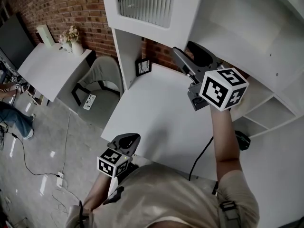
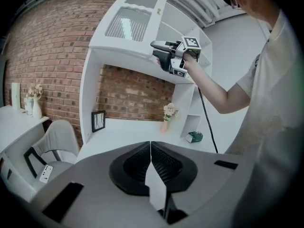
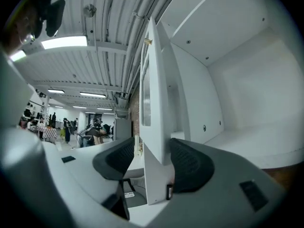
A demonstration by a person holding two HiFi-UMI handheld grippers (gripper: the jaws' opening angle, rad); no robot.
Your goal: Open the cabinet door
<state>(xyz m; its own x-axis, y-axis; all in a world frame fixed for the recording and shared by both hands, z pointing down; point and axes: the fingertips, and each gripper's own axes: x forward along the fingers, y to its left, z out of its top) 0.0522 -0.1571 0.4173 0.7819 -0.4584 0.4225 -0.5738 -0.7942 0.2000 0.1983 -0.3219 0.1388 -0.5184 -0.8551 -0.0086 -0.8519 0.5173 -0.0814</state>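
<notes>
The white cabinet door [image 1: 147, 6] with a ribbed glass panel stands swung outward from the upper cabinet [image 1: 247, 27], whose bare inside shows. My right gripper [image 1: 183, 56] is raised to the door's lower free edge. In the right gripper view the door [image 3: 154, 103] runs edge-on between the two pads of this gripper [image 3: 153, 158]; the right pad lies against it, the left pad stands off with a gap. The left gripper view shows that gripper [image 2: 156, 51] at the door [image 2: 130, 25]. My left gripper [image 1: 127, 139] hangs low over the desk's front edge, shut and empty [image 2: 150, 148].
A white desk [image 1: 156, 113] lies below the cabinet, with a small picture frame [image 1: 143, 67], a flower vase [image 2: 167, 115] and a green object [image 2: 194, 137] on it. A grey chair [image 1: 102, 77] stands to its left. Open shelves [image 1: 266, 108] rise on the right. A black cable [image 1: 202, 156] hangs from my right arm.
</notes>
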